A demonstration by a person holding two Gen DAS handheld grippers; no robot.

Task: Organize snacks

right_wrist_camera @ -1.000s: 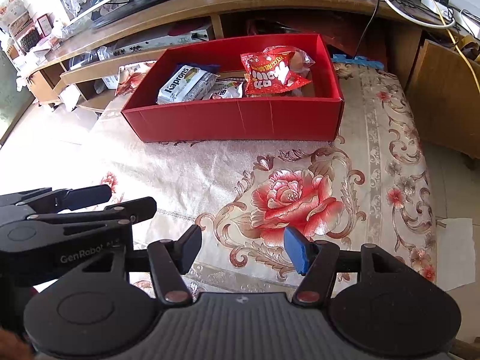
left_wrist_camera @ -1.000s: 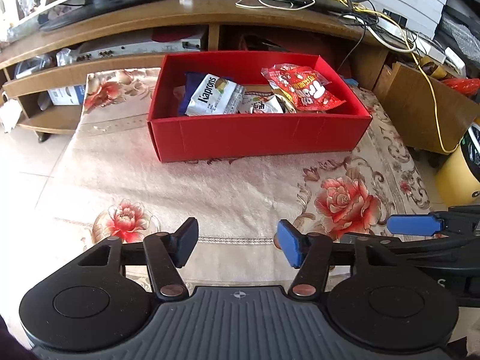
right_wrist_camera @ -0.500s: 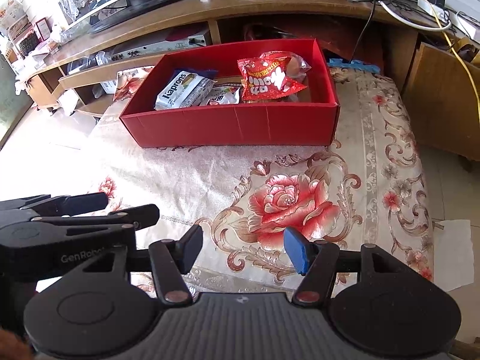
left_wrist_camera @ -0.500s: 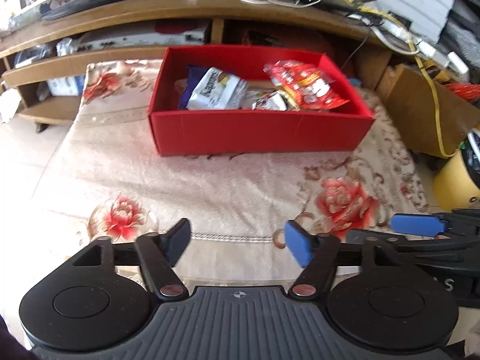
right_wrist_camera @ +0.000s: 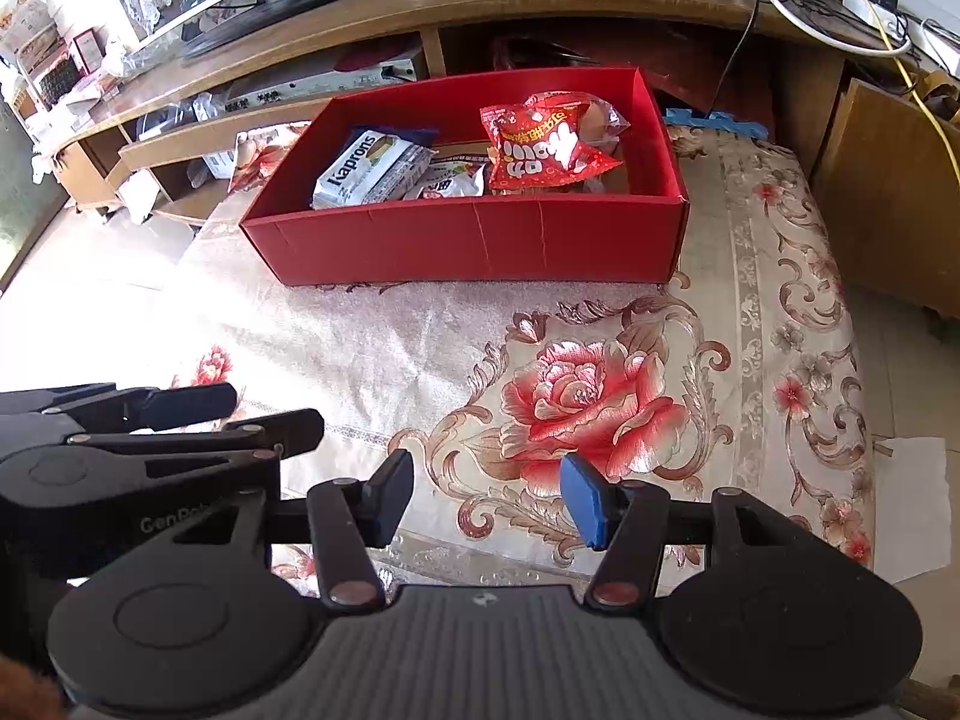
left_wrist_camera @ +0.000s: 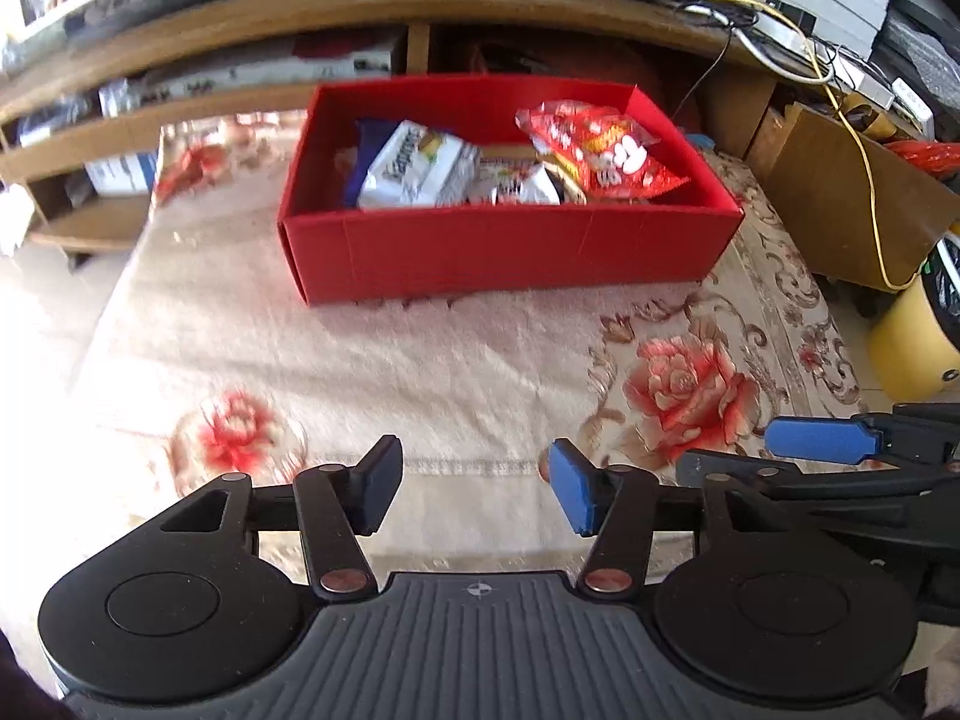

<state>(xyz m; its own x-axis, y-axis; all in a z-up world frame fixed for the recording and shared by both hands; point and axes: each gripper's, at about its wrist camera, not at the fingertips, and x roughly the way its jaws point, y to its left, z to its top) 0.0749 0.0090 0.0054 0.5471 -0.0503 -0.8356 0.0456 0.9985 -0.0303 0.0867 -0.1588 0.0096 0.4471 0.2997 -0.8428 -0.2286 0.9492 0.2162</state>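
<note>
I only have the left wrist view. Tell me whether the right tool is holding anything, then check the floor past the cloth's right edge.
Observer: The right tool is open and holds nothing.
Operator: Now the floor.
Observer: A white sheet of paper lies on the floor beside the floral cloth.
Operator: Read me the white packet's label; it's blurred here.
Observer: The white packet in the red box reads "Kaprons".

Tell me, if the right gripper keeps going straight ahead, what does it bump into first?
The right gripper is open and empty. Straight ahead lies only the flowered cloth, then probably the front wall of the red box holding the snacks. If it points downward, it could meet the cloth first; depth is unclear.
</note>
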